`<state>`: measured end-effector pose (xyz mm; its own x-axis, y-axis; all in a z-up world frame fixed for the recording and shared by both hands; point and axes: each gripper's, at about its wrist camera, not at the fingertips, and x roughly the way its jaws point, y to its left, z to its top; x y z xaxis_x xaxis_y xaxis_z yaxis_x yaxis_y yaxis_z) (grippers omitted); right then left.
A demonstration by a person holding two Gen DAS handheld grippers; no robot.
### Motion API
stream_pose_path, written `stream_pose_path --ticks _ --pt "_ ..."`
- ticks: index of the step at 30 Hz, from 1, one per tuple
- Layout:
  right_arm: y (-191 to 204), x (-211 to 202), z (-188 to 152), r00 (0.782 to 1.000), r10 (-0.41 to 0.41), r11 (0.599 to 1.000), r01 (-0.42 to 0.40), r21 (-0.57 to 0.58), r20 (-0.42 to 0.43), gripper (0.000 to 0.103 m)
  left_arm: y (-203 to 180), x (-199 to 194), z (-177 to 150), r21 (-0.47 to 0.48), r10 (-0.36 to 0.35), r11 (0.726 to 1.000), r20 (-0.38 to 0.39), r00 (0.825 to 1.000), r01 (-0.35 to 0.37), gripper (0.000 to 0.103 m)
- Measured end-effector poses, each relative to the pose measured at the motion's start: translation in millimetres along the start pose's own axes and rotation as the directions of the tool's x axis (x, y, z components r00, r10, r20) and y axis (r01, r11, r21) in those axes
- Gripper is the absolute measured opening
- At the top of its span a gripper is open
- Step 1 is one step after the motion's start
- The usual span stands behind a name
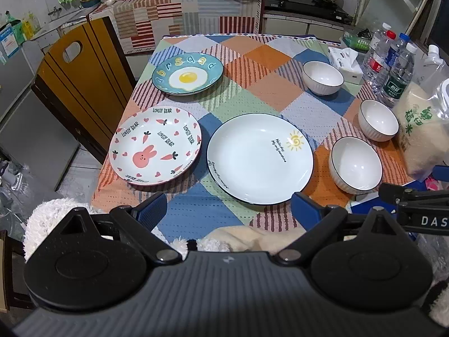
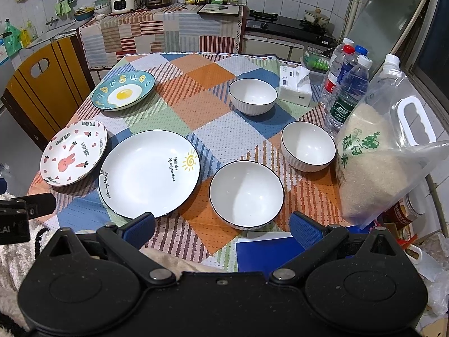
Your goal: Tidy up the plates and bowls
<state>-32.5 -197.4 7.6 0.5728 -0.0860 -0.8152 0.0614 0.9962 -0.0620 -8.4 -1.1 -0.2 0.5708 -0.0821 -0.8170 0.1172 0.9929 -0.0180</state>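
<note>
Three plates lie on the checked tablecloth: a blue fried-egg plate (image 1: pixel 187 74) (image 2: pixel 123 90) at the far left, a pink rabbit plate (image 1: pixel 155 146) (image 2: pixel 73 153) at the near left, and a large white sun plate (image 1: pixel 260 158) (image 2: pixel 149 173) in the near middle. Three white ribbed bowls stand to the right: far (image 1: pixel 322 77) (image 2: pixel 252 96), middle (image 1: pixel 378 123) (image 2: pixel 308 146) and near (image 1: pixel 355 164) (image 2: pixel 246 194). My left gripper (image 1: pixel 228 210) is open and empty before the sun plate. My right gripper (image 2: pixel 221 224) is open and empty before the near bowl.
A bag of rice (image 2: pixel 373 165), several water bottles (image 2: pixel 346 90) and a tissue box (image 2: pixel 296 85) stand along the table's right side. A blue booklet (image 2: pixel 266 250) lies at the near edge. A wooden chair (image 1: pixel 81 84) stands left of the table.
</note>
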Motion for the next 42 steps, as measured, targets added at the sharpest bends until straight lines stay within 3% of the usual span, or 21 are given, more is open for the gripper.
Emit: stream_pose_path --ticks 13,17,21,26,28,35,38,42 --pt "0 3 -3 1.0 0.009 1.0 -0.009 -0.009 -0.01 0.103 0 1 -1 0.005 0.006 1.0 -0.005 1.0 -0.006 0.095" --pt "-1 -4 4 0.996 0.054 0.998 -0.052 -0.021 0.077 0.103 7 6 8 -0.019 0.022 1.0 -0.008 1.0 -0.022 0.096" --pt "-3 -1 14 0.968 0.156 0.985 -0.138 -0.102 0.196 0.103 17 14 18 -0.02 0.005 1.0 0.042 0.999 -0.004 0.096" --pt "-12 16 30 0.892 0.349 0.934 -0.304 -0.19 0.288 0.103 21 39 29 0.001 0.008 1.0 0.058 0.998 -0.009 0.097" --pt "-12 29 40 0.882 0.382 0.921 -0.339 -0.193 0.275 0.103 22 56 34 0.001 -0.015 1.0 0.018 1.0 0.015 0.097" --pt "-8 85 62 0.892 0.419 0.899 -0.381 -0.215 0.17 0.102 18 109 43 0.004 -0.051 0.999 -0.086 0.995 0.052 0.096" --pt "-14 119 68 0.891 0.446 0.888 -0.428 -0.166 0.088 0.098 21 134 39 -0.027 -0.077 0.997 -0.147 0.986 0.074 0.093" --pt "-25 171 74 0.867 0.499 0.865 -0.498 -0.057 -0.009 0.093 24 167 32 -0.076 -0.084 0.995 -0.21 0.974 0.069 0.093"
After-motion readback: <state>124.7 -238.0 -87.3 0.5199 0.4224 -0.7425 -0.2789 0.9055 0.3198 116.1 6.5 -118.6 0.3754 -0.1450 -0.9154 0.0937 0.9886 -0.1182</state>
